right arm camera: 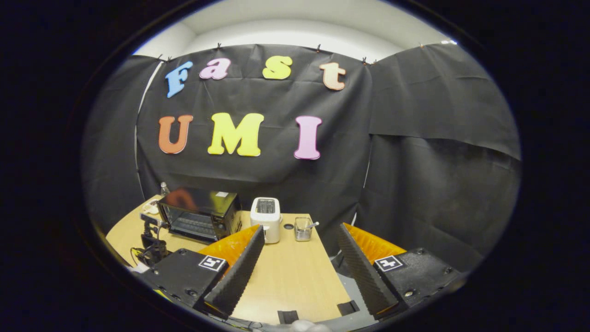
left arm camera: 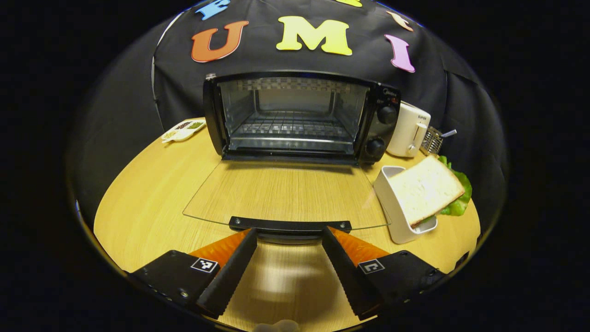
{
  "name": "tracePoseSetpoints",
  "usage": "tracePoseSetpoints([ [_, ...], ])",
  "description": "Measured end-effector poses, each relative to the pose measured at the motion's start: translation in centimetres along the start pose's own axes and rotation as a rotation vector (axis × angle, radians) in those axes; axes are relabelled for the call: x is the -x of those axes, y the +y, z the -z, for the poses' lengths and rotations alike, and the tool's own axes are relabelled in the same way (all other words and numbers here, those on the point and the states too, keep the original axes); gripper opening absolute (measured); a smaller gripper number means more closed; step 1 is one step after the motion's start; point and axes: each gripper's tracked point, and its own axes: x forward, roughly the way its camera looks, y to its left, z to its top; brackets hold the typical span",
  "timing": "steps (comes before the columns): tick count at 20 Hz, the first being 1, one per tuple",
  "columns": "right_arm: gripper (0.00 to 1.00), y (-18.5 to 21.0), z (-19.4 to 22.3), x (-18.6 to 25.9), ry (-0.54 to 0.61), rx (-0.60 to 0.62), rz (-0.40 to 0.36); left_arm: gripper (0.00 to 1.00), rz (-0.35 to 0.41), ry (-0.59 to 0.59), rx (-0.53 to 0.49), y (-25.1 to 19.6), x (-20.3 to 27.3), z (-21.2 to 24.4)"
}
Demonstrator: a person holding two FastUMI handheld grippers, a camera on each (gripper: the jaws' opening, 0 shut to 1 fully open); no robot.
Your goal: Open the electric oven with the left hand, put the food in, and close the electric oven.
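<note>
While oven (left arm camera: 299,117) door's down, left gripper (left arm camera: 289,246) open nr handle (left arm camera: 290,225).

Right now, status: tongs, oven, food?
Left tongs open at door handle. Right tongs open, holding nothing. Oven door down flat, rack bare. Sandwich in white holder, path clear.

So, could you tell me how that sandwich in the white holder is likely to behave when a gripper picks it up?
The sandwich looks soft: white bread that would probably dent under the fingers. Lettuce hangs past its edge, so the layers may slide or shed. It leans tilted in the white holder, which looks light and might shift or tip.
</note>
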Motion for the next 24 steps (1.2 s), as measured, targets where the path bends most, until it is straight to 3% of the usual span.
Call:
tracePoseSetpoints([
  [1,0.94,0.1,0.2,0.0,0.008,-0.001,0.001,0.95,0.004,-0.001,0.003,0.0,0.0,0.1],
  [2,1.00,0.2,0.3,0.1,0.010,-0.003,0.002,0.95,0.008,-0.006,0.001,0.1,0.0,0.0],
  [4,0.95,0.3,1.0,-0.2,0.022,-0.006,0.003,0.96,0.007,-0.011,-0.003,0.3,0.0,0.0],
  [5,1.00,0.5,1.2,-0.4,0.029,-0.012,-0.001,0.97,0.007,-0.032,-0.009,0.4,0.2,-0.4],
  [13,1.00,3.0,4.9,-3.4,0.100,-0.028,-0.085,0.95,-0.005,-0.177,-0.068,1.4,5.4,-3.5],
  [19,1.00,6.6,11.2,-7.2,0.231,-0.038,-0.235,0.95,-0.037,-0.322,-0.082,2.7,13.0,-7.4],
  [20,0.95,7.3,12.2,-8.2,0.254,-0.050,-0.261,0.95,-0.040,-0.347,-0.084,2.7,14.5,-8.2],
  [24,1.00,10.4,16.3,-11.6,0.369,-0.118,-0.378,0.95,-0.062,-0.454,-0.075,2.9,20.0,-12.2],
])
